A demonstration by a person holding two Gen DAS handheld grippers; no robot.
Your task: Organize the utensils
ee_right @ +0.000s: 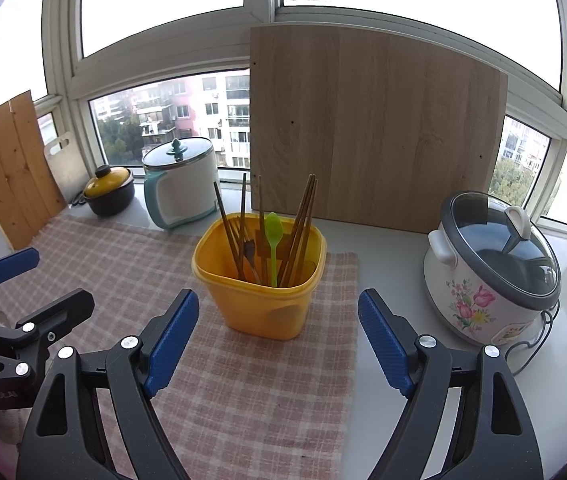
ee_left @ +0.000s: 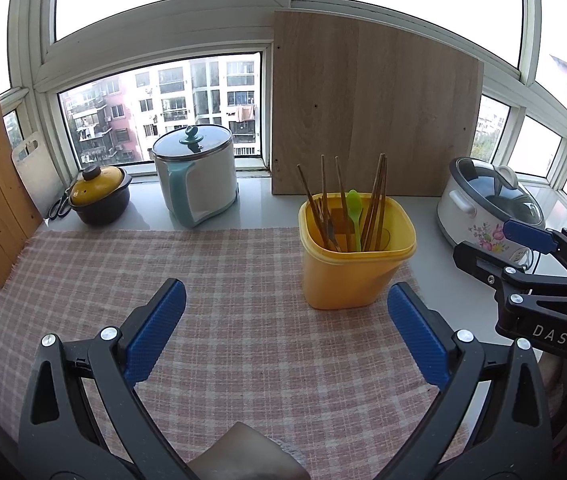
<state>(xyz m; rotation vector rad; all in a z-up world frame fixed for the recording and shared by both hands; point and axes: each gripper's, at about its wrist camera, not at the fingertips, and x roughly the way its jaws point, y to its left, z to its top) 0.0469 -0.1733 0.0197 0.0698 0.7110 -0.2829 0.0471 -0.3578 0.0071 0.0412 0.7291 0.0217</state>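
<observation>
A yellow plastic tub [ee_right: 261, 292] stands upright on the pink checked cloth [ee_right: 131, 264], near the cloth's far right edge, and holds the utensils: one lime-green plastic spoon [ee_right: 273, 240] among a bundle of brown wooden chopsticks [ee_right: 303, 224], too tangled to count, plus a dark piece low down that I can't make out. Just behind it a pale wooden board [ee_right: 371, 120] leans against the window. To the right, off the cloth, sits one white flowered rice cooker with a glass lid [ee_right: 491, 272]; to the left, one white and teal electric pot [ee_right: 179, 184] and one small black clay pot with a yellow lid [ee_right: 109, 192], both well apart from the tub. The right gripper [ee_right: 277, 340] hangs spread wide and empty just before the tub; the left gripper [ee_left: 285, 312] hangs spread and empty too, over bare cloth.
</observation>
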